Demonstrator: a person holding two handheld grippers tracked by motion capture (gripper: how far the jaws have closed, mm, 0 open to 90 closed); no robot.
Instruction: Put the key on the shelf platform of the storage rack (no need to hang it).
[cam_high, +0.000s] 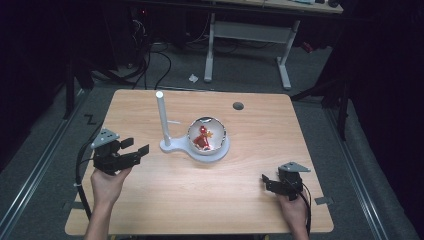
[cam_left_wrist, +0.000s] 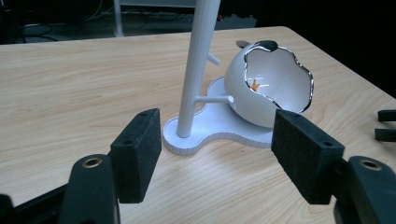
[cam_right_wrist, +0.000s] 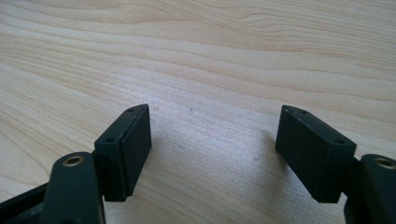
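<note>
Now we see our left gripper (cam_high: 136, 149) spread wide and empty, low over the table (cam_high: 150, 200), aimed at the white stand (cam_high: 172, 147) just ahead; its post (cam_left_wrist: 198, 60) rises between our pads, and the cup (cam_high: 206, 133) sits tilted on the stand's base. Our right gripper (cam_high: 265, 181), well apart, gapes equally wide over bare wood, gripping nothing

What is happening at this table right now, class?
A person holds a claw in each hand at a wooden table. The left claw is open and points at a white stand with an upright post; a white, egg-shaped bowl with something red inside sits on its base. The right claw is open, low over bare wood. Neither touches the stand or bowl.
</note>
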